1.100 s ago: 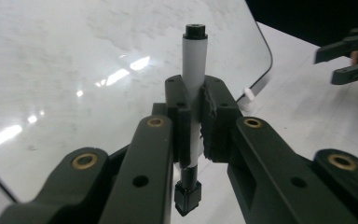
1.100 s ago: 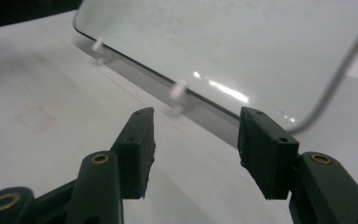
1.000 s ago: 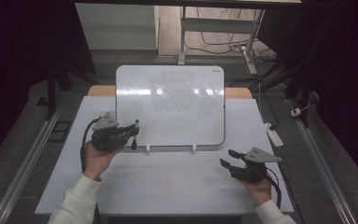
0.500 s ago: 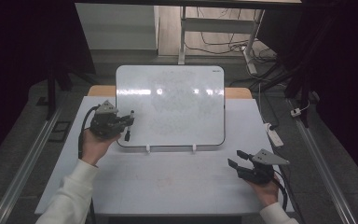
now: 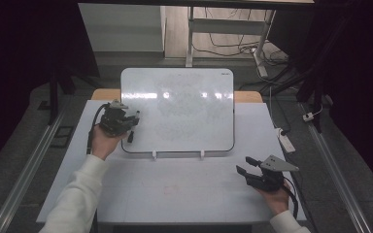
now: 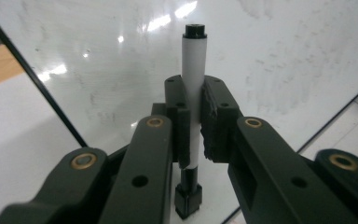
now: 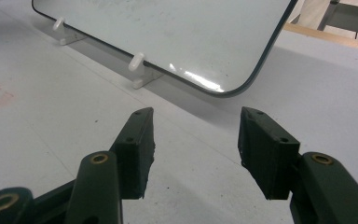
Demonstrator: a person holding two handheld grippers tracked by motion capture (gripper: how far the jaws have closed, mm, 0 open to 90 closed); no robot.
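High view: we note the left gripper (image 5: 126, 127) at the whiteboard (image 5: 184, 97)'s left edge; right gripper (image 5: 246, 171) gapes empty. Board logo unreadable. Left gripper view: jaws clamp the marker (image 6: 194, 70), long axis upright, across them.

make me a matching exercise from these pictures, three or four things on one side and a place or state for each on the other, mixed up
Things:
1. marker
2. whiteboard
3. left gripper
4. right gripper

Places or states:
A. propped on small white feet on the table
B. jaws apart with nothing between them
C. white barrel with black ends, clamped between two jaws
D. held at the left edge of the whiteboard, shut on the marker

Pairs: 1-C, 2-A, 3-D, 4-B
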